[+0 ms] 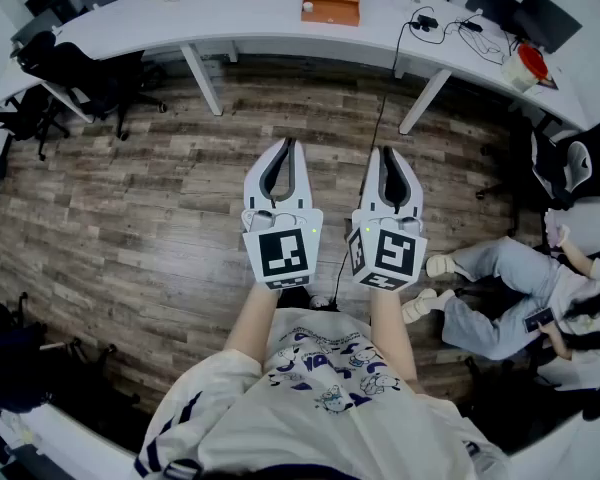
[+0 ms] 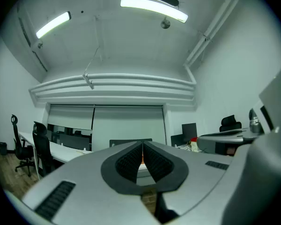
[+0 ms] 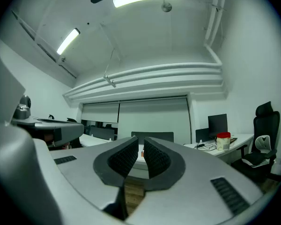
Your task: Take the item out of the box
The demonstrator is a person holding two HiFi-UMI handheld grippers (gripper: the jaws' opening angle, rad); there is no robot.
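Orange box point(image 1: 331, 3): lies on the white desk, well ahead of both pairs of fingers and roughly in line with the gap between the two grippers; untouched.
Item: whatever the box holds cannot be seen; a small white thing point(image 1: 307, 7) sits at the box's left edge, too small to tell.
Desk point(image 1: 230, 13): long and curved on slanted legs, running across the far side, well beyond the fingertips.
Left gripper point(image 1: 287, 144): held level over the floor, pointing at the desk; its fingers point(image 2: 126, 162) meet tip to tip with nothing between them.
Right gripper point(image 1: 390, 152): just beside the left one and parallel to it; its fingers point(image 3: 158, 159) are drawn together to a thin slit and grip nothing.
Floor point(image 1: 160, 198): wood planks, directly below both pairs of fingers.
Cables point(image 1: 432, 23): black, on the desk ahead and to the right of the right fingers.
Tub point(image 1: 526, 65): red-lidded, near the desk's right end, far to the right of the right fingers.
Monitors point(image 1: 525, 13): dark, behind the tub.
Chairs point(image 1: 80, 73): black, by the desk, well to the left of the left fingers.
Seated person point(image 1: 500, 288): to the right of the right gripper, behind its fingertips, feet stretched toward it.
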